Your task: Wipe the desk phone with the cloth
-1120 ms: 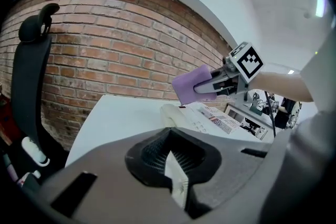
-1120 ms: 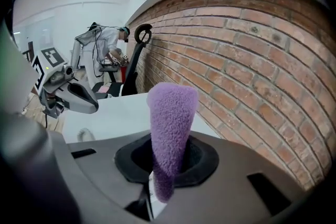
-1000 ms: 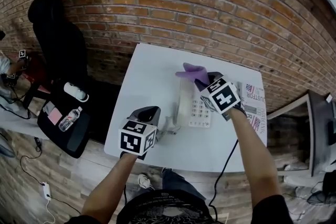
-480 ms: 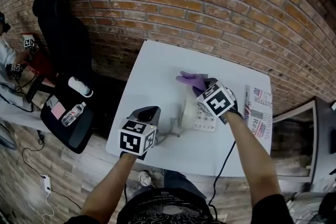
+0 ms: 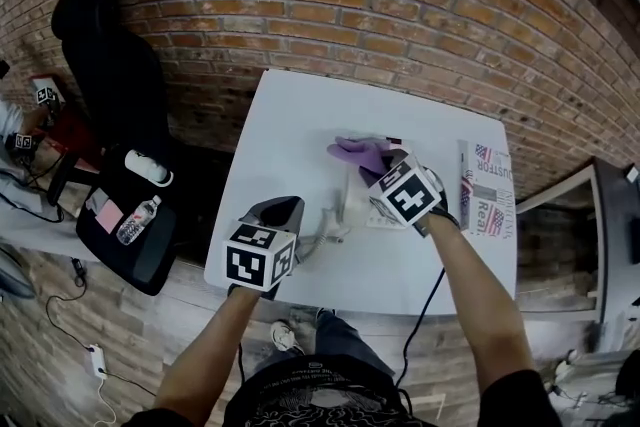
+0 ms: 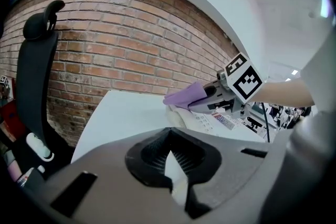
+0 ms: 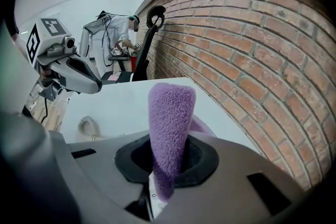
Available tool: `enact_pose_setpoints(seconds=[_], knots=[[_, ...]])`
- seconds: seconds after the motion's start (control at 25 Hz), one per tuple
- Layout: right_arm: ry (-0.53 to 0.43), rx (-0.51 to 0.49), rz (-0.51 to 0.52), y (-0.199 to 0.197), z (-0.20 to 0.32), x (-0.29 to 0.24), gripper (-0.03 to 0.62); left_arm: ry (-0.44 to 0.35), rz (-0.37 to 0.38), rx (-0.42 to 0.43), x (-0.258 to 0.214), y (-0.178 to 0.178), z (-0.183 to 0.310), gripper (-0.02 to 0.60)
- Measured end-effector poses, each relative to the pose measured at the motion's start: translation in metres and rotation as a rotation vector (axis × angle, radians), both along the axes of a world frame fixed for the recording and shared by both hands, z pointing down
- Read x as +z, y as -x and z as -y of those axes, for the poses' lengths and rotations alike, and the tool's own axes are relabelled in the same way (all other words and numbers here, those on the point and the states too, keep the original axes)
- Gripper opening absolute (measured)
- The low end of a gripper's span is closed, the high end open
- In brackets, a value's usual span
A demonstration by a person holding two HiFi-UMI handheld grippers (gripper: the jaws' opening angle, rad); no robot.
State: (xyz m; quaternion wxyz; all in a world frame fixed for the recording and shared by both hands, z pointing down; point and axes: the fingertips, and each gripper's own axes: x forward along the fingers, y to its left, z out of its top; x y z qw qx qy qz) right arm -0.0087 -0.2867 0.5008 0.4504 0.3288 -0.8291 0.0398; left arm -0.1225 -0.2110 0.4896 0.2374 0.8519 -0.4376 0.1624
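Desk phone sits mid-table, mostly hidden under the right gripper in the head view.

- Brick wall: behind the phone.
- White table: carries the phone, bare on the phone's left.
- Black office chair: well left of the phone, off the table.
- Magazine: just right of the phone.
- Right gripper: above the phone, jaws clamped on the purple cloth. The cloth's free end hangs over the phone's far-left corner; it looks like contact, can't confirm.
- Left gripper: near the phone's left side and clear of it. Jaws meet at the tips with nothing between them.
- Coiled cord: at the phone's near-left corner, between the phone and the left gripper.

Step, as I read it: wipe under way at the far end. Next: drag the cloth over handset and keypad toward the near edge with light, even pressure. The phone is light and may slide, so brace it with the left gripper and keep clear of the cord.
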Motion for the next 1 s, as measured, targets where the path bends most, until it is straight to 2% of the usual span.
enact_pose_setpoints(seconds=[0.4, 1.0], knots=[[0.013, 0.029, 0.007, 0.004, -0.040, 0.008, 0.046, -0.009, 0.004, 0.039, -0.002, 0.003, -0.028, 0.005], [0.054, 0.064, 0.040, 0.011, -0.091, 0.029, 0.046, -0.020, 0.011, 0.053, -0.004, 0.015, -0.054, 0.005]])
